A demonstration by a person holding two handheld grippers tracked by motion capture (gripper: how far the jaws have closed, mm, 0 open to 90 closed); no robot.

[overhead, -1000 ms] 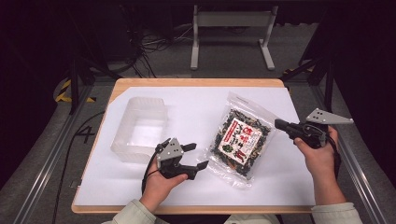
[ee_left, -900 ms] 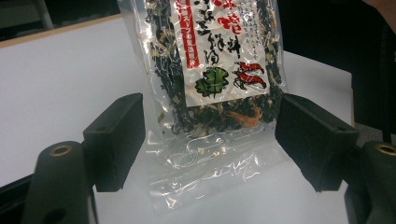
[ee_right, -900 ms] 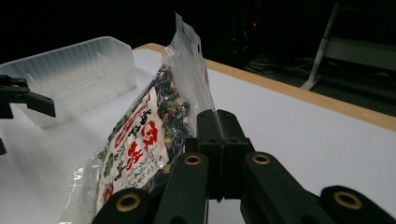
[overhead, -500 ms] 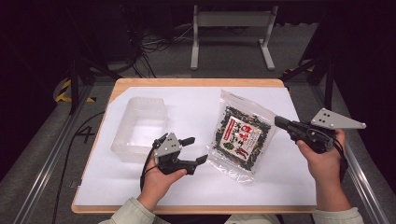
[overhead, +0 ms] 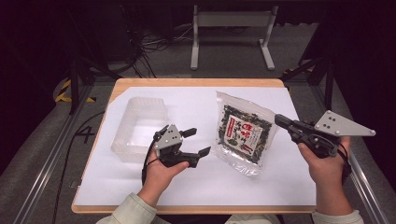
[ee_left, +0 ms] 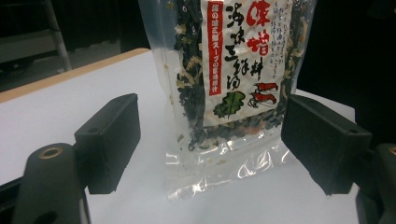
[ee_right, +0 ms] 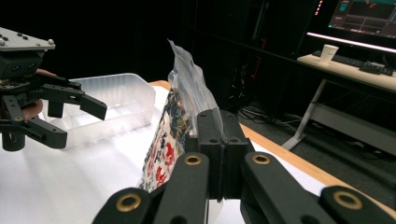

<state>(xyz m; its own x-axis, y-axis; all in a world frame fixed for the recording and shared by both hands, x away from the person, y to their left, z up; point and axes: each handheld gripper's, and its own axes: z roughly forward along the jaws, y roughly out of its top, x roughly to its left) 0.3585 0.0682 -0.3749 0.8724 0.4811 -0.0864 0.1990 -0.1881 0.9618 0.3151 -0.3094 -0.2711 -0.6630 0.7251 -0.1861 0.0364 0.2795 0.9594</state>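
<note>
A clear bag of dried seaweed [overhead: 243, 135] with a red and white label hangs tilted over the white sheet, its lower left corner near the sheet. My right gripper [overhead: 280, 120] is shut on the bag's right edge; in the right gripper view the jaws [ee_right: 216, 121] pinch the plastic of the bag [ee_right: 180, 102]. My left gripper [overhead: 200, 141] stands open just left of the bag, its jaws having just opened further with nothing between them. The left gripper view has the bag [ee_left: 229, 79] beyond the spread jaws [ee_left: 210, 112]. A clear plastic container [overhead: 140, 126] sits at the left.
The white sheet [overhead: 196, 182] covers a wooden table [overhead: 187, 83]. A metal stand [overhead: 231, 28] and cables lie on the floor beyond. Rails run along both sides. The right gripper view shows my left gripper [ee_right: 77, 119], the container [ee_right: 116, 102] and a distant desk with a cup [ee_right: 329, 51].
My right gripper has lifted the bag's right edge and drawn it a little to the right. The left gripper has risen slightly and its jaws stand wider.
</note>
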